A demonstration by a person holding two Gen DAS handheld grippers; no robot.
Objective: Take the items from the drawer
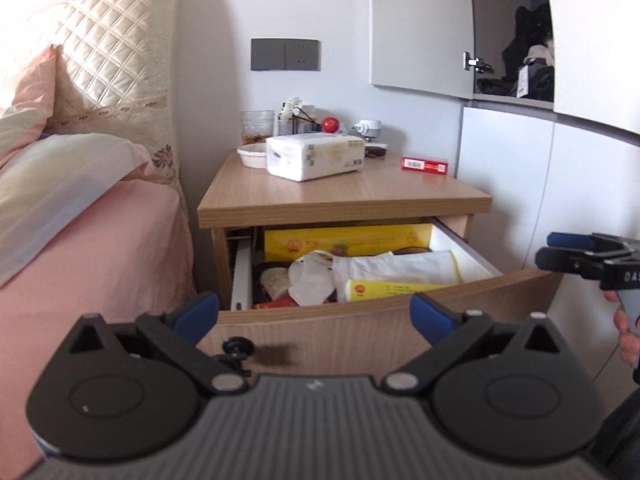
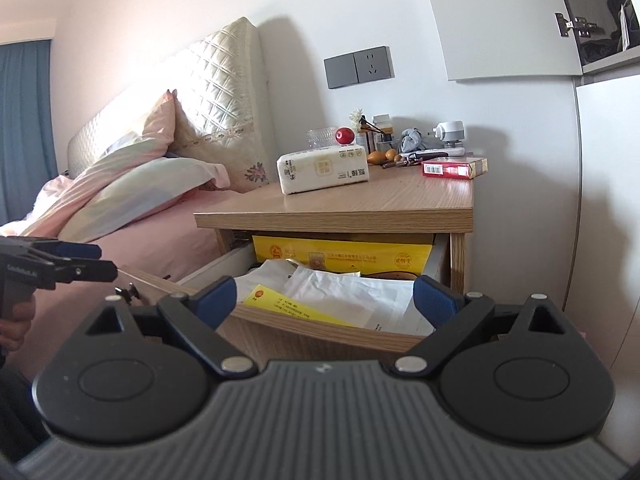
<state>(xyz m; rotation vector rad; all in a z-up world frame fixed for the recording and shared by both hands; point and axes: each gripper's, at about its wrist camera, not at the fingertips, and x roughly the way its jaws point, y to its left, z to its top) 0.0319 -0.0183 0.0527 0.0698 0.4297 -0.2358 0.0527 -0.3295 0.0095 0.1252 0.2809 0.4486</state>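
The nightstand drawer stands pulled open; it also shows in the right wrist view. Inside lie a large yellow box at the back, white papers and a cloth bag, and a yellow booklet at the front. My left gripper is open and empty, just in front of the drawer front. My right gripper is open and empty, over the drawer's front right corner; it also shows at the right edge of the left wrist view.
The nightstand top holds a tissue pack, a red box, a bowl, a glass and small clutter. A bed with pink sheet lies left. A white wardrobe stands right.
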